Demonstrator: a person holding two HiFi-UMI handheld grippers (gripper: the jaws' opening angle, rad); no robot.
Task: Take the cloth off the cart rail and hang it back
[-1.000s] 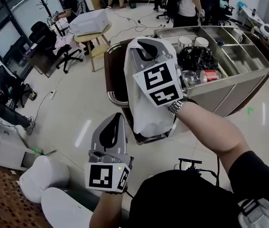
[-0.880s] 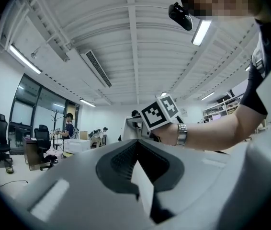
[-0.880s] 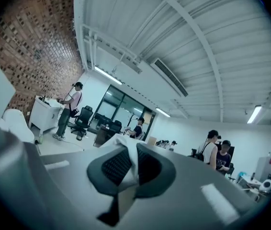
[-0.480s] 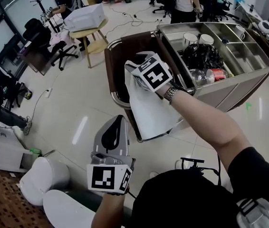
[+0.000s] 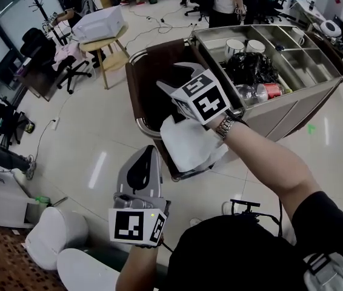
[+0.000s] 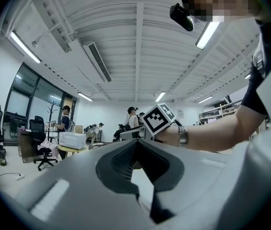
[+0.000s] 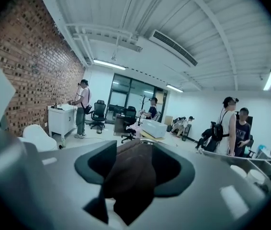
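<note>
**Cloth [image 5: 191, 145] draped on the cart rail [image 5: 141, 127], right gripper [image 5: 168, 77] open above it**

The white cloth is seen hanging over the rail at the near end of the cart [image 5: 293, 96], with its lower edge loose below the rail. Its upper part is covered by the right gripper's marker cube [image 5: 203, 100]. How far it reaches into the brown bag [image 5: 150, 83] behind the rail therefore cannot be told. The right gripper is held just above the cloth. Its jaws have just been opening and stand apart, with only the brown bag seen between them and nothing pressed. The cloth itself cannot be made out in the right gripper view. The left gripper [image 5: 146, 151] is held lower in the head view, well apart from the cloth, its jaws brought together on nothing.
</note>
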